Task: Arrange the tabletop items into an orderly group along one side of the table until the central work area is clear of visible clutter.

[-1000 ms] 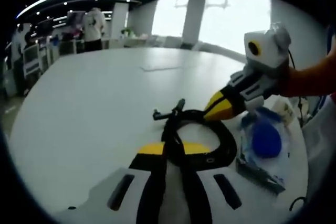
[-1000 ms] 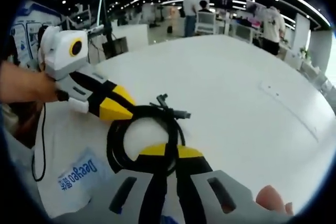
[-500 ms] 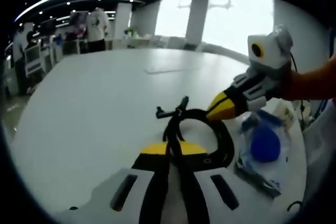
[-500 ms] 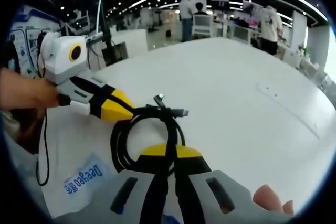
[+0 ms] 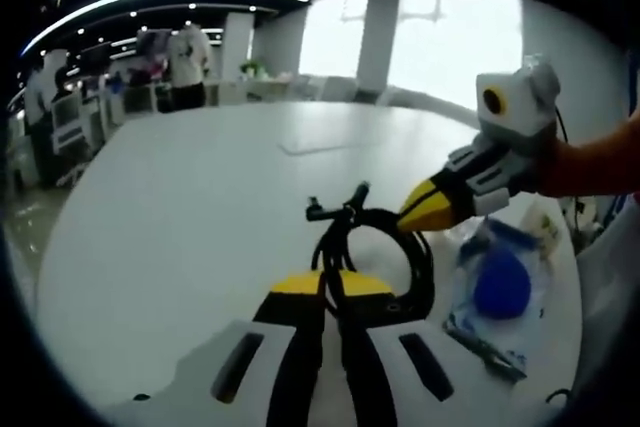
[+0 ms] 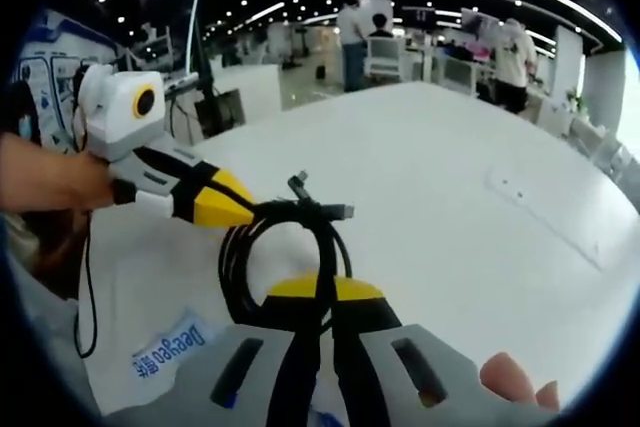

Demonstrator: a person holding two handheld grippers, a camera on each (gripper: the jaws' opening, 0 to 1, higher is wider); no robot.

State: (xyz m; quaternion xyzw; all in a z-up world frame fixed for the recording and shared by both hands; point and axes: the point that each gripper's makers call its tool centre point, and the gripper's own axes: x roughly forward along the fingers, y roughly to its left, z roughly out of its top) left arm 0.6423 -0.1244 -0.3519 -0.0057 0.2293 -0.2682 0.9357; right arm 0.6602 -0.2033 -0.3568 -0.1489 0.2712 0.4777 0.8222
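- Both grippers are clamped on one coiled black cable (image 5: 375,247): the left gripper (image 5: 330,282) has its yellow-tipped jaws closed on the near side of the coil, as seen in the left gripper view.
- The right gripper (image 6: 322,289) is likewise closed on the near part of the same cable (image 6: 285,247) in the right gripper view, with the loop standing just ahead of its jaws.
- From the left gripper view, the right gripper (image 5: 437,205) is seen coming in from the right, its yellow tips pressed onto the far right of the coil.
- From the right gripper view, the left gripper (image 6: 222,205) is seen entering from the left, its tips pinched on the upper left of the loop.
- The cable's plug ends (image 6: 318,197) are seen sticking out just beyond the coil, ahead of both grippers.
- A clear plastic bag holding something blue (image 5: 500,282) is seen lying to the right of the left gripper, close beside the coil.
- A white packet with blue lettering (image 6: 165,347) is seen to the left of the right gripper's jaws.
- A white table (image 5: 190,207) is seen beneath everything, spreading out ahead.
- People (image 6: 360,32) are seen standing far beyond the table.
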